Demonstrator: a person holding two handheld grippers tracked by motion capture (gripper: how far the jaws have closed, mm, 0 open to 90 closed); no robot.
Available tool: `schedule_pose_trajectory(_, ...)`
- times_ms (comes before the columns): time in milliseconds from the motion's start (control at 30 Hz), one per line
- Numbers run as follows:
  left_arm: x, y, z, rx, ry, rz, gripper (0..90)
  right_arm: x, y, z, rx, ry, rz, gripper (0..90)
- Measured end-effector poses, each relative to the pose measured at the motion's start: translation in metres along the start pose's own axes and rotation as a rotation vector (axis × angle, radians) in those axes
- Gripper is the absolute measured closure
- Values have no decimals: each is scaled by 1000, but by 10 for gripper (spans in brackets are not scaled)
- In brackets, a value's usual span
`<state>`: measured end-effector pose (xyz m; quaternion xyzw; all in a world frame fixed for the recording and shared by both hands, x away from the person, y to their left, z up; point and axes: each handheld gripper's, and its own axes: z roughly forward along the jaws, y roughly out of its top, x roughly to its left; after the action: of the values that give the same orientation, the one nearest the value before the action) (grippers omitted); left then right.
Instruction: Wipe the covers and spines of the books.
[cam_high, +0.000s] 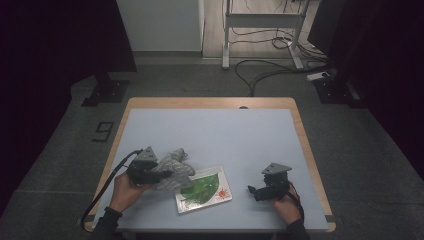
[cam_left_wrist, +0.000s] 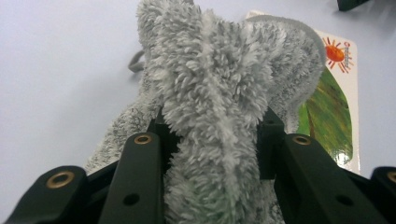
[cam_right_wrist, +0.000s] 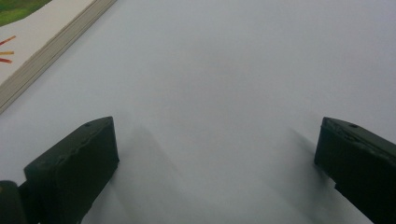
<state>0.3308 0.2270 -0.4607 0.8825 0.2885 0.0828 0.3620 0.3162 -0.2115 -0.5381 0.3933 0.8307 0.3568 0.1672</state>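
Observation:
A fluffy grey cloth (cam_high: 172, 170) lies bunched at the table's front left, partly over the left edge of a book (cam_high: 205, 189) with a green leaf and an orange sun on its white cover. My left gripper (cam_high: 162, 175) is shut on a thick fold of that cloth (cam_left_wrist: 210, 98), which bulges up between the two black jaws. The book (cam_left_wrist: 336, 102) shows to the right behind the cloth. At the front right my right gripper (cam_high: 252, 191) rests low over the table, open, its jaws wide apart with bare table between them (cam_right_wrist: 215, 154). A corner of the book (cam_right_wrist: 42, 42) lies to its upper left.
The light blue mat (cam_high: 225, 135) covers a wooden table (cam_high: 300, 130). Beyond the table are a dark carpet, black stand bases (cam_high: 105, 92), a white desk frame (cam_high: 262, 30) and loose cables (cam_high: 260, 75) on the floor.

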Motion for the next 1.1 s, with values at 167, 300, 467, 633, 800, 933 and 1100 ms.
schedule_pose_trajectory(167,-3,-8,14,23,-2,6,628,0,0,0,0,0,0,0)
schedule_pose_trajectory(300,-8,-13,26,61,10,39,626,0,0,0,0,0,0,0)
schedule_pose_trajectory(467,-7,-13,29,63,-1,42,625,0,0,0,0,0,0,0)
schedule_pose_trajectory(633,-8,-7,32,78,-8,47,626,0,0,0,0,0,1,0)
schedule_pose_trajectory(800,-14,4,41,96,-6,72,627,0,0,0,0,0,0,0)
schedule_pose_trajectory(933,-21,14,50,108,-6,94,627,0,0,0,0,0,0,0)
schedule_pose_trajectory(1100,-25,24,63,103,-28,96,627,0,0,0,0,0,0,0)
